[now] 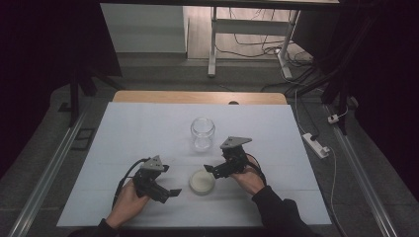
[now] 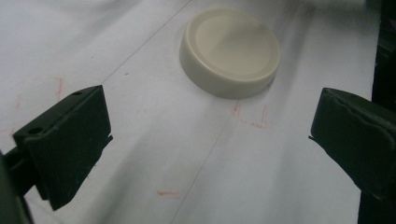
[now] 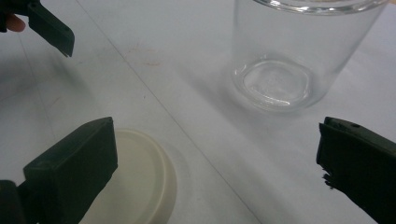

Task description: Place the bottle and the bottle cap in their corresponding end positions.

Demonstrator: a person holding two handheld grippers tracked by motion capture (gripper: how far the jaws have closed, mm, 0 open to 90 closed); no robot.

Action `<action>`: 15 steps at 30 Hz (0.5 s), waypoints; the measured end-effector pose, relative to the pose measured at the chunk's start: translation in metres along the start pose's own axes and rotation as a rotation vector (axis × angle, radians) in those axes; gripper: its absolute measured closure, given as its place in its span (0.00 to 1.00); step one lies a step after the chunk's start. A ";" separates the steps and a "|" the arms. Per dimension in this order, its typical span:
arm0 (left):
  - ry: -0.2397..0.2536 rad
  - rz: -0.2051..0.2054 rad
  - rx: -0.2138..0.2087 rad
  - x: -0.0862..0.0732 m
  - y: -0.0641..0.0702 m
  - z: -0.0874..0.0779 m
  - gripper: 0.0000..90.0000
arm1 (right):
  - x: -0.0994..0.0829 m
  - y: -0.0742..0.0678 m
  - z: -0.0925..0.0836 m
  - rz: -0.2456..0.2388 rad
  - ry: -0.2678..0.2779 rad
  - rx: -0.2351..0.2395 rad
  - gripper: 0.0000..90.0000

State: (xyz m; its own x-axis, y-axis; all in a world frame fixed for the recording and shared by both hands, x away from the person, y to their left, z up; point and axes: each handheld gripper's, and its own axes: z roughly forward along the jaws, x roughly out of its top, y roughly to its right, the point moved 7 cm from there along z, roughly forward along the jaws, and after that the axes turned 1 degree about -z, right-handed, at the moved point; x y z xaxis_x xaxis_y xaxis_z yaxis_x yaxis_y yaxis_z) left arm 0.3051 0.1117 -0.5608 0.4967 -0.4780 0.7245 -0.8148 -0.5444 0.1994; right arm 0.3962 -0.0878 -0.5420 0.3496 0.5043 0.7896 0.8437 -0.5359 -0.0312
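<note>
A cream-coloured lid [image 1: 202, 181] is seen lying flat on the white table [image 1: 128, 133], near the person's edge and between the two grippers, with its top face up. Behind it, toward the far side of the table, a clear glass jar [image 1: 202, 132] stands upright and uncovered; jar and lid are apart, not touching. The left gripper [image 1: 170, 193] is held low over the table to the left of the lid, its jaws spread wide and nothing gripped between them. In the left gripper view the lid [image 2: 230, 51] is found ahead of the jaws and beyond their tips, resting on the bare white surface [image 2: 140, 140], where faint red marks and a thin seam line can be made out. The right gripper [image 1: 210, 171] is held just to the right of the lid, its jaws also parted and empty — one jaw tip is seen close above the lid's right edge, though whether it touches cannot be told from the high view. In the right gripper view the lid [image 3: 140, 186] is partly covered by the lower left jaw, while the jar [image 3: 299, 56] stands farther off between the two jaws, its thick glass base plainly visible. At the upper left of that view a jaw of the left gripper [image 3: 49, 28] is caught, with a fingertip behind it. Both hands are wrapped around the gripper handles — dark sleeves are seen at the wrists.
</note>
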 end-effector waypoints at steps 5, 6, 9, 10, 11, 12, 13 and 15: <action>0.013 -0.021 0.012 -0.004 -0.001 -0.007 0.00 | -0.005 -0.001 -0.007 -0.006 0.001 -0.004 0.00; 0.014 -0.023 0.013 -0.005 -0.002 -0.009 0.00 | -0.006 -0.002 -0.008 -0.007 0.001 -0.004 0.00; 0.019 -0.028 0.022 -0.008 -0.003 -0.013 0.00 | -0.009 -0.004 -0.011 -0.004 0.000 -0.003 0.00; 0.019 -0.028 0.026 -0.010 -0.003 -0.015 0.00 | -0.010 -0.005 -0.013 -0.006 0.001 -0.003 0.00; 0.019 -0.030 0.028 -0.011 -0.003 -0.016 0.00 | -0.011 -0.005 -0.014 -0.005 0.000 -0.003 0.00; 0.020 -0.033 0.032 -0.012 -0.003 -0.018 0.00 | -0.013 -0.006 -0.015 -0.005 -0.002 -0.004 0.00; 0.018 -0.036 0.037 -0.013 -0.004 -0.019 0.00 | -0.014 -0.007 -0.016 -0.007 -0.002 -0.003 0.00; 0.017 -0.039 0.045 -0.016 -0.004 -0.022 0.00 | -0.017 -0.008 -0.019 -0.004 -0.004 -0.004 0.00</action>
State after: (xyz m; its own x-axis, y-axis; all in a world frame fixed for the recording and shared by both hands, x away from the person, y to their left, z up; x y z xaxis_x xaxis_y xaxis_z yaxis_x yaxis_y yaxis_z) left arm 0.2939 0.1368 -0.5589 0.5224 -0.4441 0.7279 -0.7803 -0.5932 0.1981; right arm 0.3754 -0.1055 -0.5437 0.3483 0.5092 0.7870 0.8433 -0.5368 -0.0259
